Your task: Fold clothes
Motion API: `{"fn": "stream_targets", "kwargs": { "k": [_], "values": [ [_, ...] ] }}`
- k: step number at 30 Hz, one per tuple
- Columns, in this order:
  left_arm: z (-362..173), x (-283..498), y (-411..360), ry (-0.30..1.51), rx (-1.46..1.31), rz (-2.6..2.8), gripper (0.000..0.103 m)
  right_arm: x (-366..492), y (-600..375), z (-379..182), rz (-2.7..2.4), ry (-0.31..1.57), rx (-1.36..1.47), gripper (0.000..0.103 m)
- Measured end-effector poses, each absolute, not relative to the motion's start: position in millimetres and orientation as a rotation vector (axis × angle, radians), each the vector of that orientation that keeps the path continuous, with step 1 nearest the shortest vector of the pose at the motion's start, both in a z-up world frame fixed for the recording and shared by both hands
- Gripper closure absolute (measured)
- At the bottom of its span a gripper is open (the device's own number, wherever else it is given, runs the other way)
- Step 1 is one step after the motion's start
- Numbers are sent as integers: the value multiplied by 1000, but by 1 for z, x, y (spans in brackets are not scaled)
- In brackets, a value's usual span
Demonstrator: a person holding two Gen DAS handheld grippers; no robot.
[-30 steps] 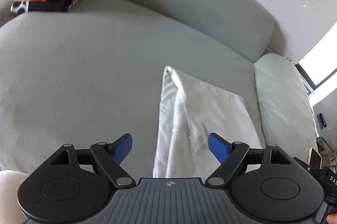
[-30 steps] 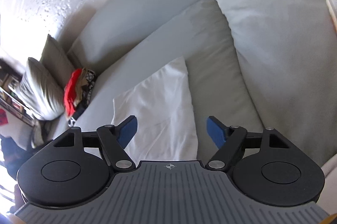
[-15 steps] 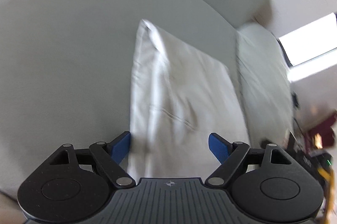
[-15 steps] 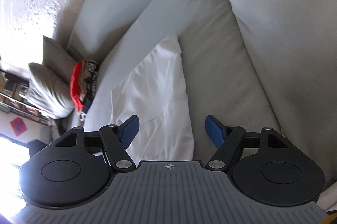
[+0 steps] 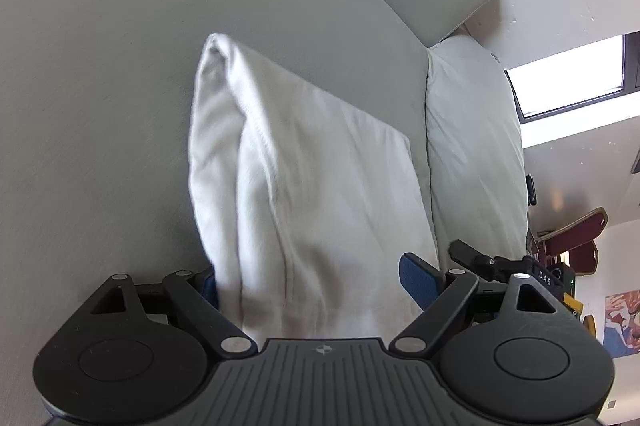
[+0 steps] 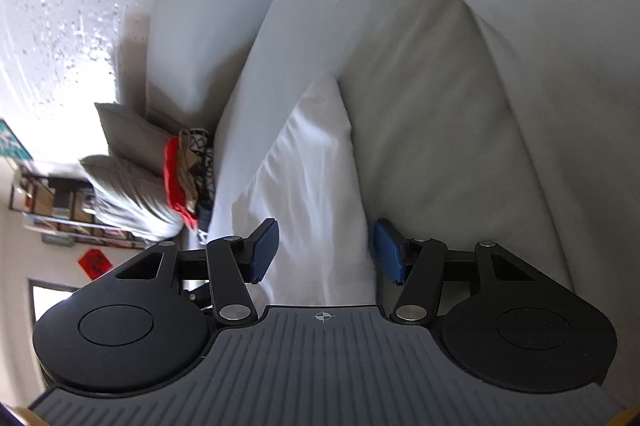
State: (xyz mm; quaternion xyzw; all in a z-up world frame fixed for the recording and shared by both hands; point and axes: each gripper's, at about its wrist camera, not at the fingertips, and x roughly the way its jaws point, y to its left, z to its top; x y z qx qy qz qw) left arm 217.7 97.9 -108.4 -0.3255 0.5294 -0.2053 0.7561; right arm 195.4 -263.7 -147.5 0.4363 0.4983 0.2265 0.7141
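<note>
Here both tongs spread w/ white garment (image 5: 312,194) between; clothes pile (image 6: 188,178) well apart.

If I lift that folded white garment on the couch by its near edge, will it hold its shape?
Probably not. The white garment shows soft wrinkles and loose layered edges, so it likely droops and unfolds. It looks thin, probably light. On the couch cushion, pushing would likely bunch it.

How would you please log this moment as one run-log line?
task: fold clothes | left gripper: open, straddling folded white cotton garment | right gripper: open, straddling it | surface: grey fabric sofa | grasp: none yet
</note>
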Motion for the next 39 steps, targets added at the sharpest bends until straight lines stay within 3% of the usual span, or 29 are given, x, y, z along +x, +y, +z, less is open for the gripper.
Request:
{"fn": "stream_targets", "kwargs": {
  "k": [4, 6, 8, 9, 10, 12, 16, 25, 39],
  "values": [
    [-106, 222, 89, 1139, -661, -468, 19, 196, -249, -142, 489, 1070, 863, 46],
    [-101, 217, 83, 1130, -587, -457, 24, 196, -242, -139, 482, 1052, 812, 48],
    [-95, 212, 77, 1117, -513, -439, 33, 197, -235, -137, 475, 1034, 760, 59],
    [-93, 210, 74, 1107, -478, -430, 36, 197, -231, -135, 472, 1025, 735, 73],
    [-92, 208, 72, 1096, -454, -423, 42, 197, -227, -134, 468, 1015, 709, 86],
    [-92, 205, 74, 1084, -455, -398, 52, 197, -220, -131, 461, 997, 658, 93],
    [-95, 199, 86, 1084, -545, -290, 89, 190, -197, -117, 423, 943, 501, 97],
    [-29, 119, 42, 802, -183, -178, 93, 108, -143, -27, 321, 667, 159, 98],
    [92, -26, -3, 342, -22, -487, 93, -104, -238, 113, 264, 264, 283, 98]
  ]
}}
